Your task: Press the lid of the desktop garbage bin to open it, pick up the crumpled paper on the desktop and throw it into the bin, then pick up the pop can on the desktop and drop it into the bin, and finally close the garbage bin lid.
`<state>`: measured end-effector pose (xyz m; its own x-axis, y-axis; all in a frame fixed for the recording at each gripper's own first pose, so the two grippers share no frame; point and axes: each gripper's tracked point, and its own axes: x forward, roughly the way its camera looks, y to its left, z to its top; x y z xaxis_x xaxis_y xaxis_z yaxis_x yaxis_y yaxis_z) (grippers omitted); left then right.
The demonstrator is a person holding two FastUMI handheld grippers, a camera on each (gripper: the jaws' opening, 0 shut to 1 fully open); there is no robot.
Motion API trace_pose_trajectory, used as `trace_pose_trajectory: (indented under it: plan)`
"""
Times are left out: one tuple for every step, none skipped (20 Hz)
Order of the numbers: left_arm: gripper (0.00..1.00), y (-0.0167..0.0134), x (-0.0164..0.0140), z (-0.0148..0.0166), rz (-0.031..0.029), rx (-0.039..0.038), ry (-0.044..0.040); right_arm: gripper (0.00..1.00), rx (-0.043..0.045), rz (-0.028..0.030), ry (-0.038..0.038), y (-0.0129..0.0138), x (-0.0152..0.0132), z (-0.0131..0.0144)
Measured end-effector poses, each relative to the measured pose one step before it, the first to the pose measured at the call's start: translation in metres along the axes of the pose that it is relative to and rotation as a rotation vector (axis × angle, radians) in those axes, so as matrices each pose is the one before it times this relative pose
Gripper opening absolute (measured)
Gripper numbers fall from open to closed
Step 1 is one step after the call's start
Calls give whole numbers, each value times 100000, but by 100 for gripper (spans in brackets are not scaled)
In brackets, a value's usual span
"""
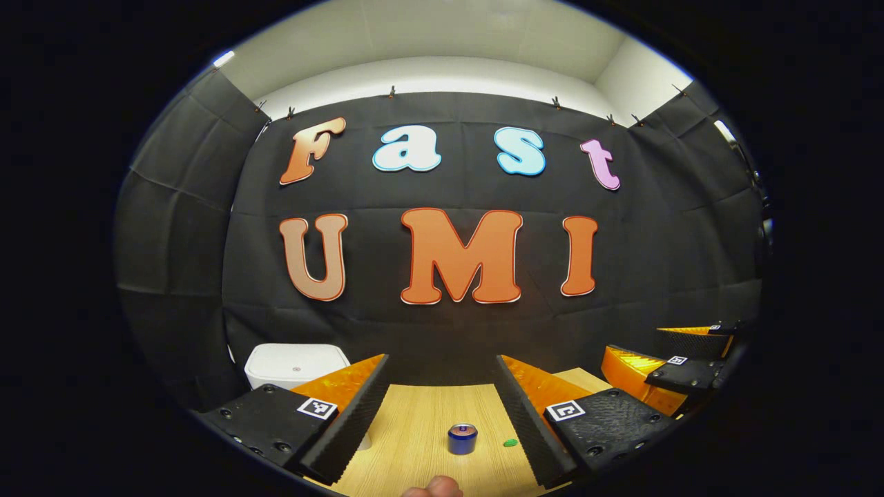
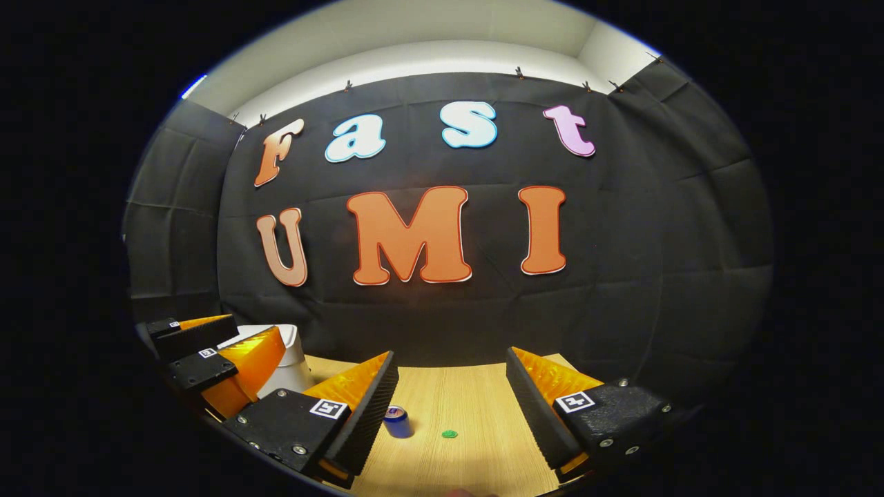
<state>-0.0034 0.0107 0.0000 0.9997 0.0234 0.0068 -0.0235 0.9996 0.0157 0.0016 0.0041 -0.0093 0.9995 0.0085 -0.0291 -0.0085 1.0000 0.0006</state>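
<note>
Your left tool [image 1: 442, 407] wide, holding nothing — right tool [image 2: 452, 407] likewise; pop can [image 1: 462, 438] upright on worktop [image 1: 414, 428], bin [image 1: 293, 366] lid shut.

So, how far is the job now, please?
It looks like the very start or the very end. The bin has its lid down. The pop can stands upright on the desktop, so it is not yet binned. Both tongs, left and right, are open and hold nothing. I see no crumpled paper, so I cannot tell whether it is binned.
</note>
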Motion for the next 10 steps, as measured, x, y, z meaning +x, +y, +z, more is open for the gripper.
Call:
trace_pose_trajectory:
  plan:
    - [93,49,-17,-78,-16,26,-57,93,45,-227,-77,-80,159,-44]
    - [93,-68,129,-16,14,21,-4,93,-35,26,109,-25,20,1]
    - [93,-83,4,-78,-81,-62,84,93,-48,-85,256,106,-23,-98]
    - [93,43,77,-46,49,24,62,94,52,-29,105,-12,28,39]
    - [93,-13,-36,-44,-50,-27,-27,93,130,174,161,-50,-10,-120]
    - [93,48,105,147,47,142,35,93,33,-21,-5,-115,71,-58]
    - [93,-88,-4,-49,-26,-15,-34,93,-34,232,56,108,52,64]
    - [93,12,78,35,106,111,19,93,-108,-72,-140,-69,-35,-35]
    - [93,13,5,-79,-38,-65,-43,94,-13,112,6,52,76,-21]
    - [93,-31,-22,-95,84,83,142,94,-23,26,31,75,61,41]
